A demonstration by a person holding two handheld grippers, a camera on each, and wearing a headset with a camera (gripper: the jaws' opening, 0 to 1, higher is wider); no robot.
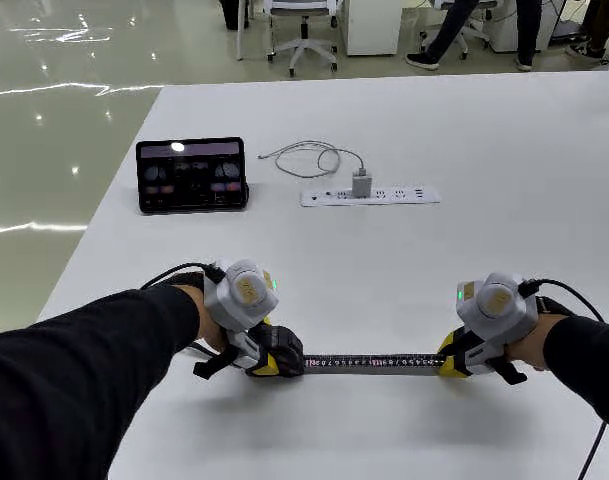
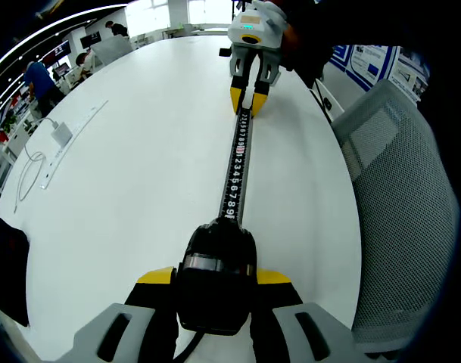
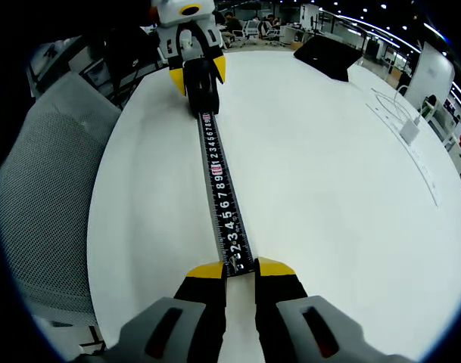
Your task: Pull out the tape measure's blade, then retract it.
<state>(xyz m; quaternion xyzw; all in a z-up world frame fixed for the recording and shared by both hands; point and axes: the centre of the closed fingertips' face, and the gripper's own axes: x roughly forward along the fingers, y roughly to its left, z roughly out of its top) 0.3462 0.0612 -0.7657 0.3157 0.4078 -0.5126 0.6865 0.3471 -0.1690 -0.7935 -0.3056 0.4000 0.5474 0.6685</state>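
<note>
Your left gripper point(image 2: 215, 277) is closed around the tape measure's case point(image 2: 215, 253) on the bench point(image 1: 404, 280); your right gripper point(image 3: 238, 269) nips the extended blade point(image 3: 217, 181) by its tip. Release abruptly and the blade could whip back.

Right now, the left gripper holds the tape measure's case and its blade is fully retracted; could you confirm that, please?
Not quite: the blade is pulled out, spanning from the case in the left gripper to the right gripper, as the head view shows.
</note>
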